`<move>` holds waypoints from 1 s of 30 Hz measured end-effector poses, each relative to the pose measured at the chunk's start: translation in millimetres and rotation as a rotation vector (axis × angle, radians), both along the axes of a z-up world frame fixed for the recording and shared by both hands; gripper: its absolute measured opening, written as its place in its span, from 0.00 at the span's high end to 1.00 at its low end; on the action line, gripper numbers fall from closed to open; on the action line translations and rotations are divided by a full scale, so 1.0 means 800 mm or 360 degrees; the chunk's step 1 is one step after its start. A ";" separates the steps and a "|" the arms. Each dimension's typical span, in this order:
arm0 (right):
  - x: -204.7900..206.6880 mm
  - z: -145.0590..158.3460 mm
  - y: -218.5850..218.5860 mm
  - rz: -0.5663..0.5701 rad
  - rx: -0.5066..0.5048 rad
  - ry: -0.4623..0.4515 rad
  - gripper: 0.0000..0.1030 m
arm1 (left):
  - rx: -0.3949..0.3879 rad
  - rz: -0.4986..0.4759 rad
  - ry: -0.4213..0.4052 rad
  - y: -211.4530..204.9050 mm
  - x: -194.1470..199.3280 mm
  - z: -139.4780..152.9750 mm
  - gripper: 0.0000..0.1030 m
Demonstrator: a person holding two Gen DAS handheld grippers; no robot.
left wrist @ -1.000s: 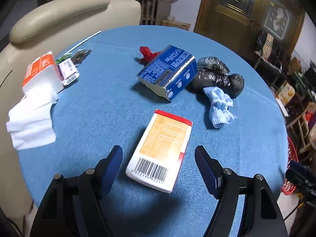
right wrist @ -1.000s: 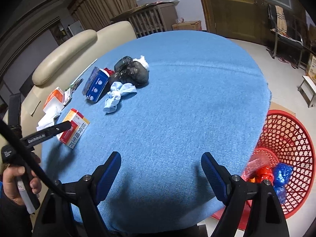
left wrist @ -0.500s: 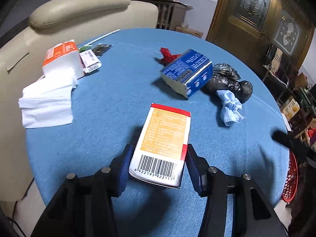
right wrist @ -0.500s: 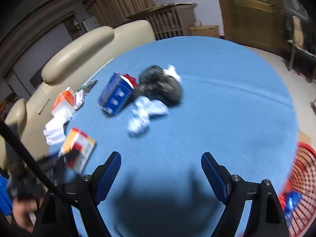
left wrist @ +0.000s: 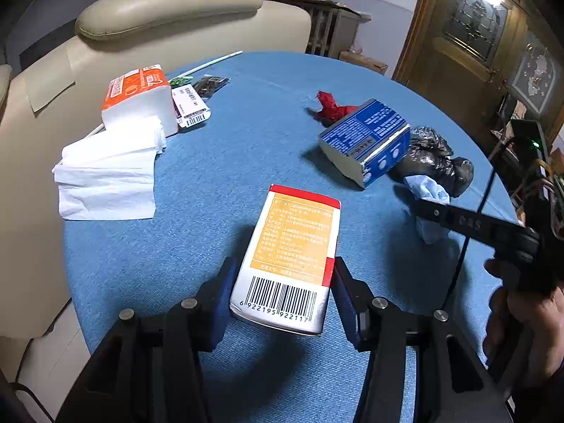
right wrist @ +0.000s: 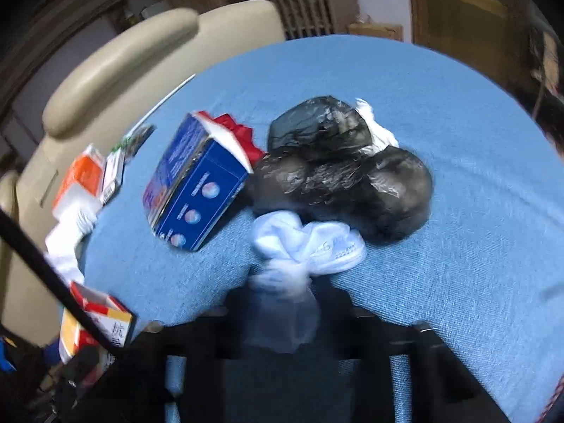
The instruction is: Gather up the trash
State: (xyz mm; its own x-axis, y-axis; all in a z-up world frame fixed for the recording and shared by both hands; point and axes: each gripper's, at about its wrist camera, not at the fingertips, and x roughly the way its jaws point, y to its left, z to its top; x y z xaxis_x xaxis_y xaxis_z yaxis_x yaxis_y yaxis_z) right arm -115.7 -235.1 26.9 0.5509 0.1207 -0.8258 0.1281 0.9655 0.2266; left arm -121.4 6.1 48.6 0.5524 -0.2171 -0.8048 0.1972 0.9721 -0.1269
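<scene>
My left gripper (left wrist: 282,290) is shut on an orange and white medicine box (left wrist: 292,257) with a barcode, at the near edge of the round blue table (left wrist: 246,148). The same box shows at the lower left of the right wrist view (right wrist: 95,320). My right gripper (right wrist: 285,313) is blurred; its fingers stand close on either side of a crumpled light blue mask (right wrist: 303,250), and I cannot tell if they grip it. The mask (left wrist: 428,194) lies in front of a black plastic bag (right wrist: 349,169).
A blue carton (left wrist: 366,141) lies on its side beside the black bag (left wrist: 433,162), with a red wrapper (left wrist: 331,107) behind it. A tissue pack with loose tissues (left wrist: 116,141) and small packets (left wrist: 192,105) lie at the left edge. A beige sofa (left wrist: 169,7) stands behind.
My left gripper closed on the orange and white box. My right gripper swung left from the table's right side to the blue mask and its fingers narrowed around it.
</scene>
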 end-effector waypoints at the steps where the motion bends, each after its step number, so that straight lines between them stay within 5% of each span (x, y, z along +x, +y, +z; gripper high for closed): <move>1: -0.002 0.001 0.003 0.0023 -0.0009 -0.0003 0.71 | 0.0006 0.0011 0.0002 0.001 0.001 0.000 0.47; 20: -0.156 0.033 -0.030 0.0036 0.0085 -0.0156 0.71 | 0.0134 0.0016 -0.0032 -0.031 -0.018 0.014 0.47; 30: -0.180 0.043 -0.044 -0.0006 0.0126 -0.0205 0.71 | 0.0189 -0.0047 -0.0073 -0.060 -0.030 0.027 0.47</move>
